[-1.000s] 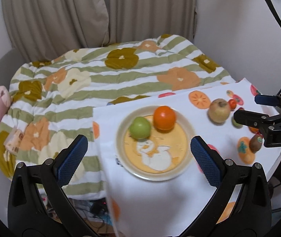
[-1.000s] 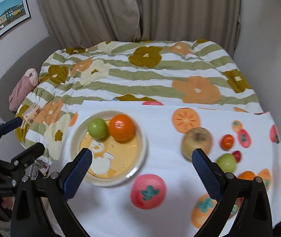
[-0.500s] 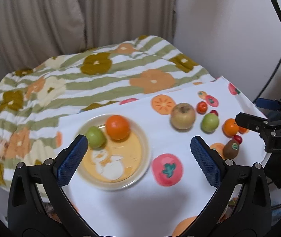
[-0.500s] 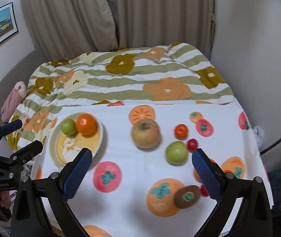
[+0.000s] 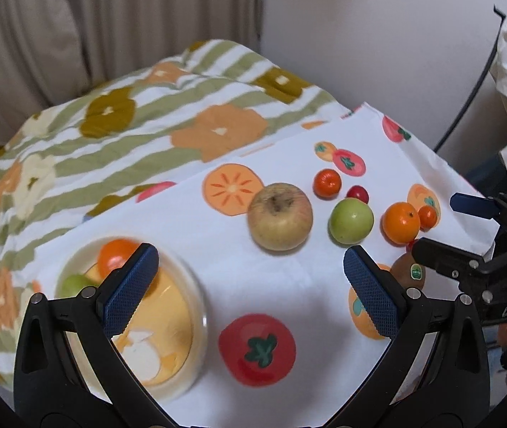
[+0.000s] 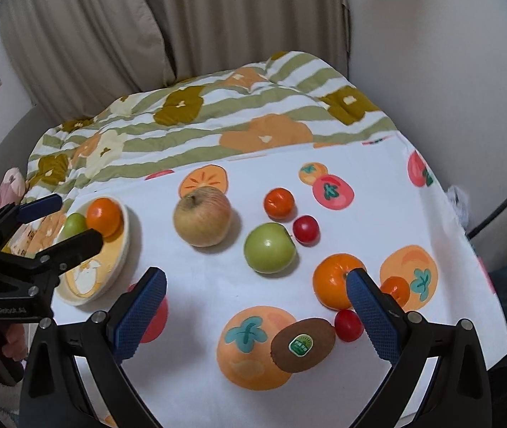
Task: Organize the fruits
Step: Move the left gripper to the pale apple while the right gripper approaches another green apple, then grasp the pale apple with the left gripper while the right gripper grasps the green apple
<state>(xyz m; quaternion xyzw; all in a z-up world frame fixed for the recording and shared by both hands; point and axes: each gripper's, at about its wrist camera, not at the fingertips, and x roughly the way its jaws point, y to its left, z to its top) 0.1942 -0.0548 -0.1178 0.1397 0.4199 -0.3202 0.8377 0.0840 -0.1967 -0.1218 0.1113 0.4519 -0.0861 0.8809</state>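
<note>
Both grippers hover above a white tablecloth (image 6: 200, 271) printed with fruit, and both are spread wide and hold nothing. At far left, the left gripper (image 5: 250, 278), with black arms and blue textured pads, hangs over a round cream plate (image 6: 123, 246) with a yellow centre. On the plate sit a small green fruit (image 6: 73, 224) and a glossy orange mandarin (image 6: 103, 215), touching each other. To the right of the plate, well apart from it, a large yellow-pink apple (image 6: 203, 220) stands stem up. Next come a green round apple (image 6: 269, 248), with a small red-orange tomato-like fruit (image 6: 279, 203) behind it and a red cherry tomato (image 6: 306, 228) just beside it. Further right lies a large orange mandarin (image 6: 335, 281), partly behind the right gripper (image 6: 257, 303). Near the cloth's front edge, between that gripper's fingers, a brown kiwi (image 6: 303, 344) with a green sticker lies beside another red cherry tomato (image 6: 348, 325). Behind everything spreads a green-striped floral quilt (image 6: 218, 121).
</note>
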